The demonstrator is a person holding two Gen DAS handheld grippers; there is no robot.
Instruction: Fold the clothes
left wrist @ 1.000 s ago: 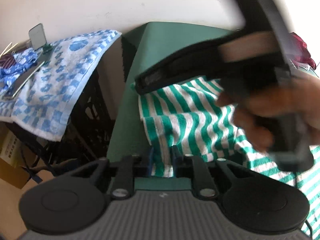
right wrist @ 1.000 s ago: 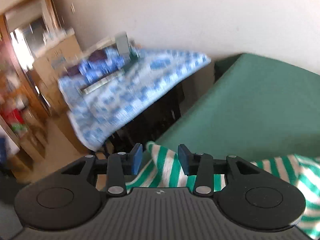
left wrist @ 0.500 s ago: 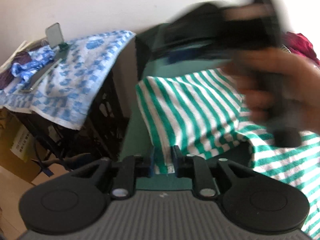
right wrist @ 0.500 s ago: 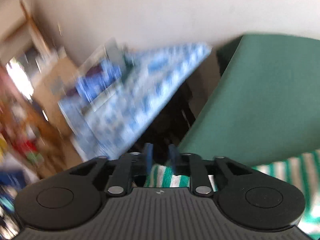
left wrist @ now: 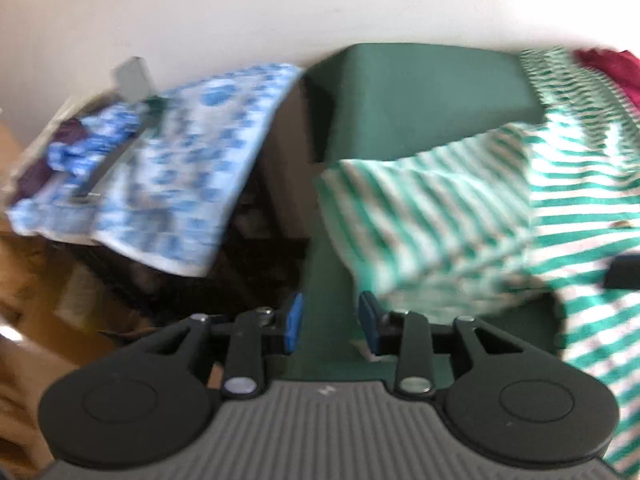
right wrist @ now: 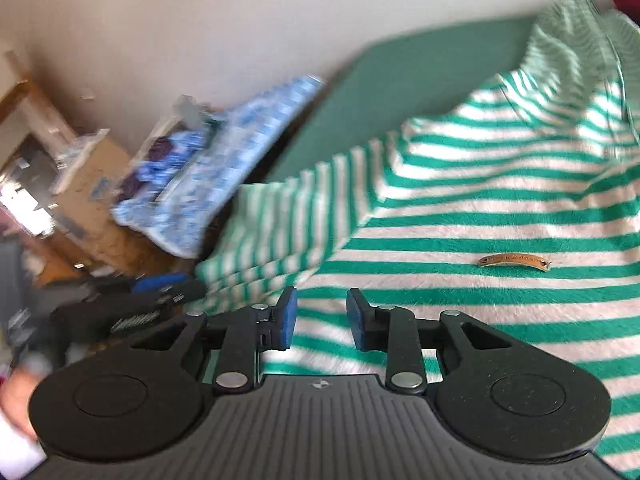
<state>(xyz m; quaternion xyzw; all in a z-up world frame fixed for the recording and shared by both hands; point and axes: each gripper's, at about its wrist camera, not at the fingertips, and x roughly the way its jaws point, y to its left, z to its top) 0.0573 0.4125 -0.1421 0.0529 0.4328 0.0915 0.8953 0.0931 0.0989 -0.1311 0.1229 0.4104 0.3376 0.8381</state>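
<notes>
A green and white striped shirt [right wrist: 500, 216] lies on a table [left wrist: 420, 92] with a dark green cover. In the right wrist view the shirt fills most of the right side, and one part of it is folded over on the left, where its stripes run the other way. A small brown tag [right wrist: 514, 260] sits on the shirt, to the right. The right tongs [right wrist: 322, 318] are over the near part of the shirt. Their blue pads are apart and are opening, and they do not press on the cloth. In the left wrist view the left tongs [left wrist: 330, 322] are at the near left edge of the table. Their blue pads are apart too and are opening. Only the green cover shows between them, and the folded edge of the shirt is just beside the right pad. To the left of the table, a blue and white patterned cloth [left wrist: 176, 176] hangs over a dark crate [left wrist: 256, 248]. Some small things lie on top of that cloth, but they are too blurry to name. A dark red cloth [left wrist: 612, 68] is at the far right of the table. A pale wall [left wrist: 280, 8] is behind it all. In the right wrist view a bit of a hand [right wrist: 18, 396] shows at the near left edge.
</notes>
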